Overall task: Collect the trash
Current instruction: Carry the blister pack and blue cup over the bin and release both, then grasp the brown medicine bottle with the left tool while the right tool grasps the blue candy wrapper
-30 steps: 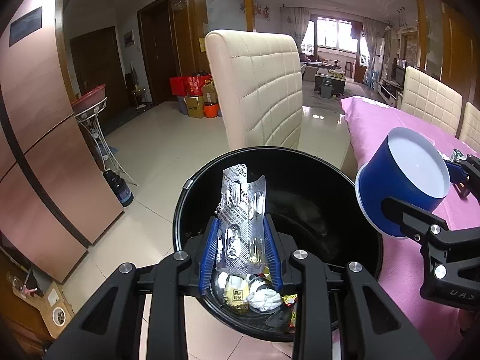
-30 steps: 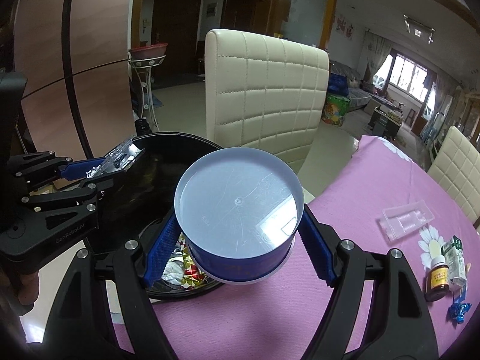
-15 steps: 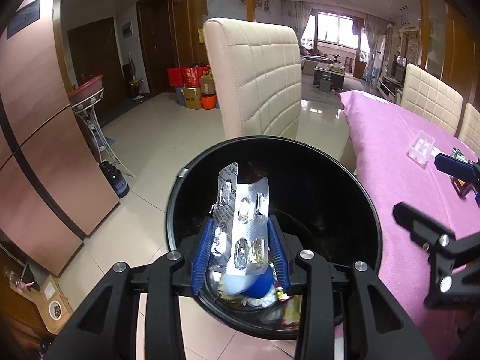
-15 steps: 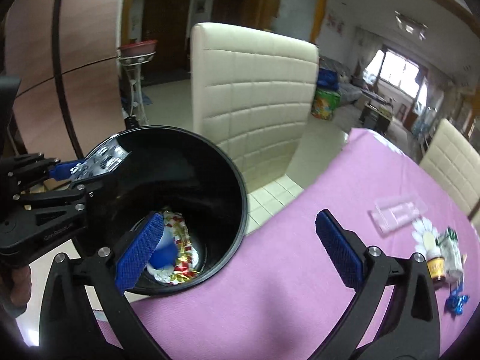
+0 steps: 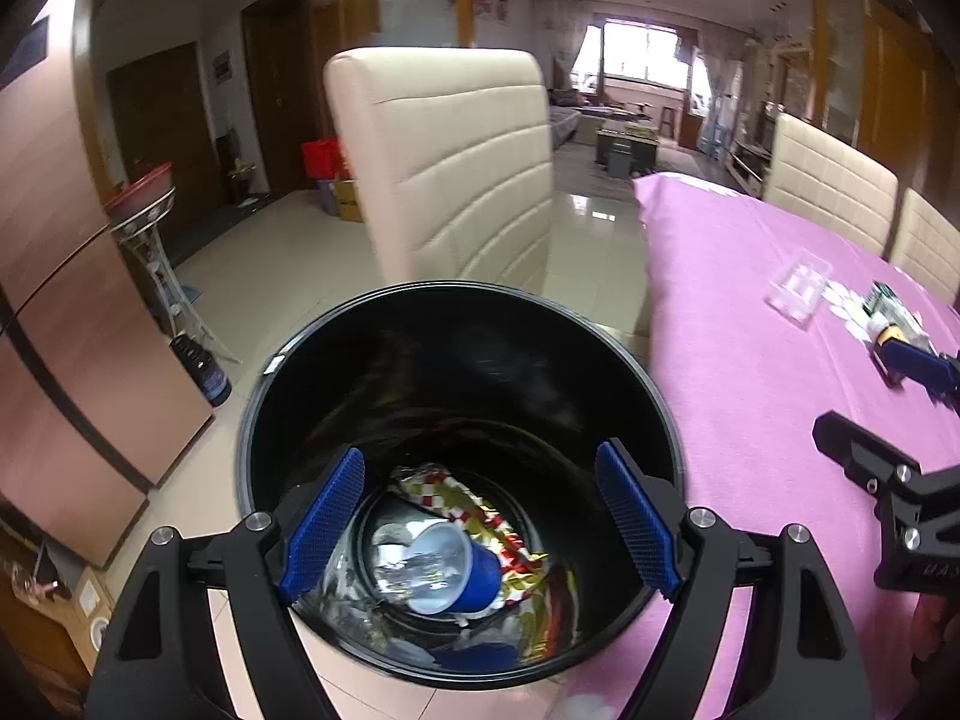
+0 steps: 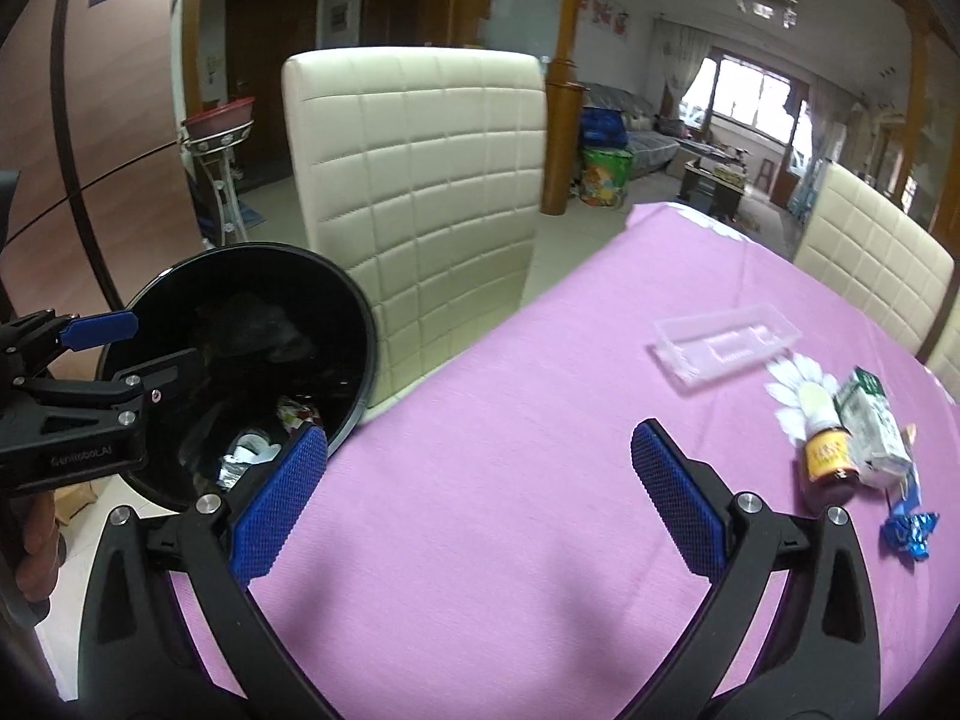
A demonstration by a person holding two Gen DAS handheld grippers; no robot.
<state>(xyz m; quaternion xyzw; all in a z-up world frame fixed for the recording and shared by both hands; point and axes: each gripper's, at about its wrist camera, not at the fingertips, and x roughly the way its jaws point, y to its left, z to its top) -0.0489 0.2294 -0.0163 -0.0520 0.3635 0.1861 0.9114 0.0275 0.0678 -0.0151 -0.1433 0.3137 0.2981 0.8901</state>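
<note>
A black trash bin (image 5: 420, 324) stands on the floor beside the table; it also shows in the right wrist view (image 6: 354, 306). Inside lie a blue cup (image 5: 447, 570), a silver blister pack (image 5: 390, 564) and foil wrappers (image 5: 474, 510). My left gripper (image 5: 480, 519) is open and empty over the bin mouth. My right gripper (image 6: 480, 486) is open and empty over the pink tablecloth (image 6: 510, 420). On the table lie a clear plastic tray (image 6: 726, 342), a small orange bottle (image 6: 831, 459), a green-white box (image 6: 870, 426) and a blue foil wrapper (image 6: 909, 531).
A cream padded chair (image 5: 444, 168) stands right behind the bin, also seen in the right wrist view (image 6: 420, 192). More cream chairs (image 6: 870, 264) line the table's far side. A brown fridge (image 5: 54, 300) and a dark bottle (image 5: 201, 369) are at the left.
The right gripper opened and dropped the blue cup into the bin, then swung right over the table. The left gripper opened and the blister pack fell into the bin.
</note>
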